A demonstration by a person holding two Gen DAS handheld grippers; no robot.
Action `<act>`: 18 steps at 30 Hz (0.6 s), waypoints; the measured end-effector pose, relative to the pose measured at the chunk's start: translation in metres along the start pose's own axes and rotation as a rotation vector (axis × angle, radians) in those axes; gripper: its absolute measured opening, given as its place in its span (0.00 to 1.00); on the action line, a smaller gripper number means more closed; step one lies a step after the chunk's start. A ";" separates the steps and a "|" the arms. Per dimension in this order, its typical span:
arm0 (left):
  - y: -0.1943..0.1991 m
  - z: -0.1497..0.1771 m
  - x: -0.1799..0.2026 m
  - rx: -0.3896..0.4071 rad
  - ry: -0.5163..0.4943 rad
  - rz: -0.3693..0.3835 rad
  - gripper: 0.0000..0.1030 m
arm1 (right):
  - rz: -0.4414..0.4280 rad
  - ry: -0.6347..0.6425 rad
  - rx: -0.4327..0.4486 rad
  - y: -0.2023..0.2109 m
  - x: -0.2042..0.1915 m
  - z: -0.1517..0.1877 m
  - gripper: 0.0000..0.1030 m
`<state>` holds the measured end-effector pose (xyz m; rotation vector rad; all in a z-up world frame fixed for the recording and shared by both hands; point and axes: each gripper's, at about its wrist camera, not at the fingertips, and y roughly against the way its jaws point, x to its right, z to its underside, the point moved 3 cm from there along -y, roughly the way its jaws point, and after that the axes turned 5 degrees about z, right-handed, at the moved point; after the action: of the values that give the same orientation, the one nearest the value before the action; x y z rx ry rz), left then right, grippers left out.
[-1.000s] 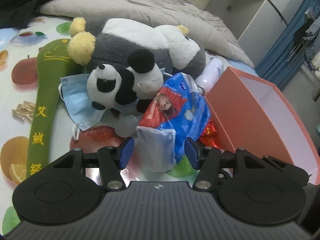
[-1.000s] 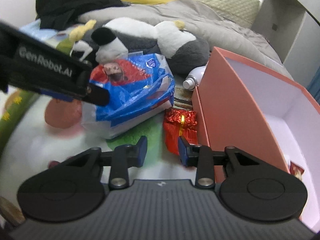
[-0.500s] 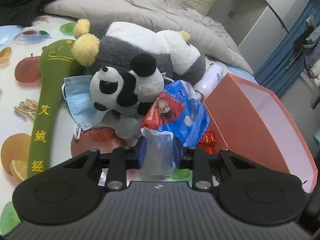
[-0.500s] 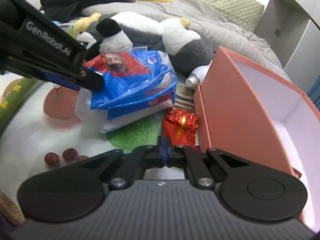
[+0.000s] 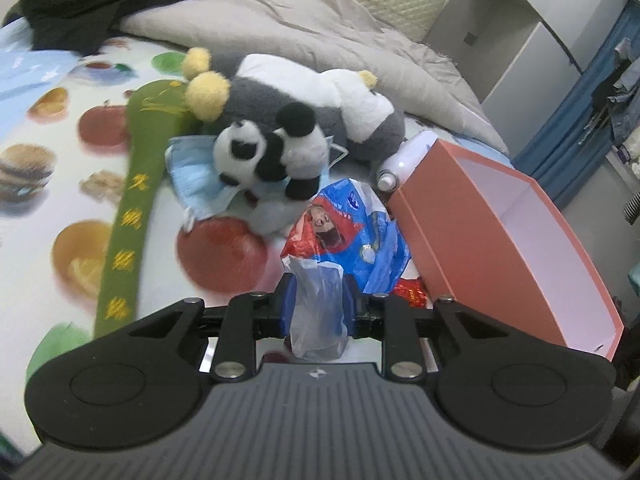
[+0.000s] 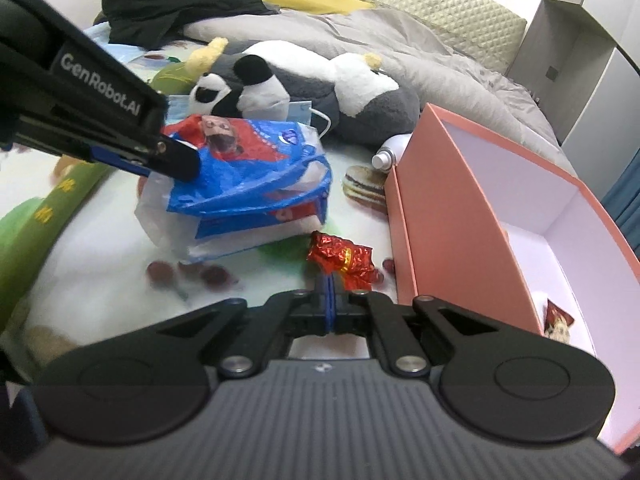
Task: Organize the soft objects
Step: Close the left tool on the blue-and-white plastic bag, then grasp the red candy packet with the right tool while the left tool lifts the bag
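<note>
Altogether two plush toys (image 5: pixel 280 136), one box (image 5: pixel 500 232)

A bed (image 5: pixel 48 200) with a fruit-print sheet carries a grey quilt (image 5: pixel 320 32) and quilted headboard (image 6: pixel 460 8), beside grey cabinets (image 5: pixel 532 40) and blue curtains (image 5: pixel 568 148).

The orange box (image 6: pixel 452 216) is standing open-topped on the right, its tall side wall blocking any level approach. Plush toys (image 5: pixel 304 136) and a white bottle (image 5: pixel 404 160) are crowding the bed behind. A green cushion (image 5: pixel 132 208) is bounding the left, leaving bare bedsheet (image 6: pixel 108 280) between.
</note>
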<state>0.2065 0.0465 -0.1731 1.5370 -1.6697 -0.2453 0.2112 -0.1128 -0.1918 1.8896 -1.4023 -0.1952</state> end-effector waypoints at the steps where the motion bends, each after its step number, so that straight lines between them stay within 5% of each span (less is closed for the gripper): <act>1: 0.005 0.004 -0.001 0.001 0.007 -0.003 0.28 | -0.003 0.003 -0.001 0.005 -0.001 0.003 0.03; 16: 0.054 0.052 -0.015 -0.059 0.090 -0.083 0.29 | -0.092 -0.021 -0.023 0.057 -0.013 0.029 0.05; 18: 0.054 0.056 -0.017 -0.082 0.080 -0.096 0.38 | -0.122 -0.051 -0.041 0.055 -0.012 0.031 0.06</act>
<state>0.1277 0.0531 -0.1812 1.5474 -1.5080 -0.2958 0.1482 -0.1234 -0.1814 1.9501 -1.3067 -0.3311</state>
